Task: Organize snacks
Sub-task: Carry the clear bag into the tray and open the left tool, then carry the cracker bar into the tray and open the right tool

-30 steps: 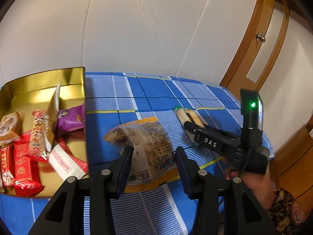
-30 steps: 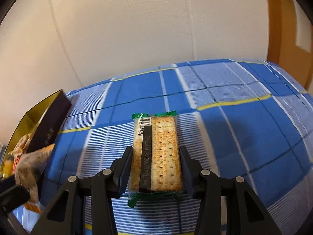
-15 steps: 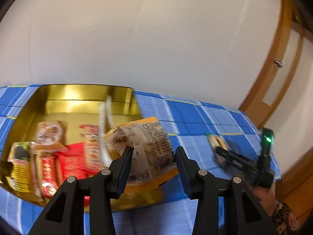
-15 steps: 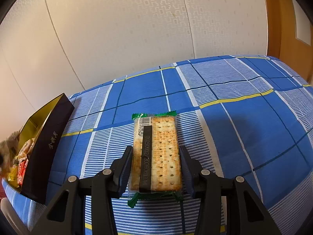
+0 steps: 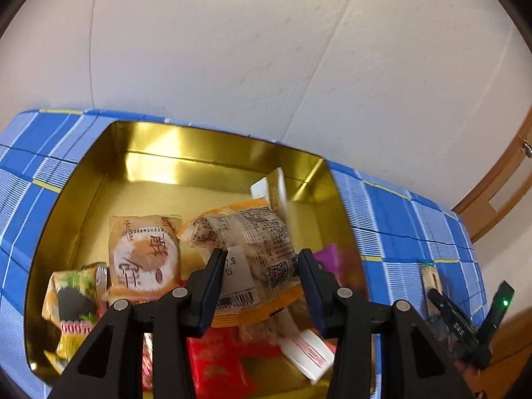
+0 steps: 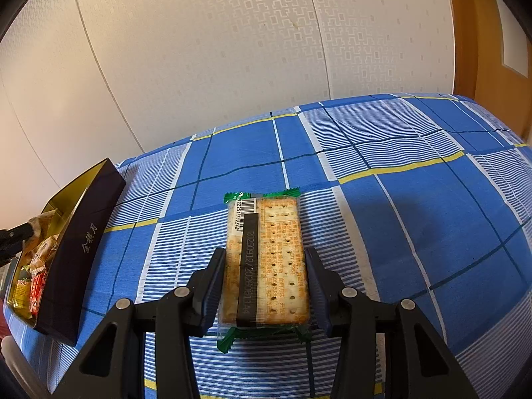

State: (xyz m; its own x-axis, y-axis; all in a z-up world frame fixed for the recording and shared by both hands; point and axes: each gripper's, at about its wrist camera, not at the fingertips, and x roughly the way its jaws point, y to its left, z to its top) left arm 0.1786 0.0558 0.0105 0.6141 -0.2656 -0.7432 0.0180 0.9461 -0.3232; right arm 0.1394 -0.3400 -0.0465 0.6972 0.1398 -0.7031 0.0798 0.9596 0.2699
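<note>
The left gripper (image 5: 259, 286) holds an orange-edged clear snack bag (image 5: 242, 249) between its fingers (image 5: 209, 286), which press on the bag's two sides near its barcode end. The bag hangs above the inside of the gold tin (image 5: 212, 153), roughly over the centre right of the tin's floor. Below and around it in the lower half of the left wrist view lie the snacks already sorted: a round-cake packet (image 5: 144, 259) just to the bag's left, a green and yellow packet (image 5: 71, 302) at the lower left, red packets (image 5: 219, 362) under the fingers, and a purple one (image 5: 327, 257) at the right. The upper part of the tin's floor is bare.

In the right wrist view, the right gripper (image 6: 262, 282) straddles a cracker pack (image 6: 266, 259) lying flat on the blue checked cloth (image 6: 415, 199) over the desk. The pack's long axis runs straight along the fingers, away from the camera, with its near half between them. The fingers sit narrow, against or just beside its long edges; whether they truly press cannot be told. The tin appears at the far left of this view, well apart from the pack.

The coming move likely turns on the bag: it sits over the tin, so release should drop it beside the cake packet.
</note>
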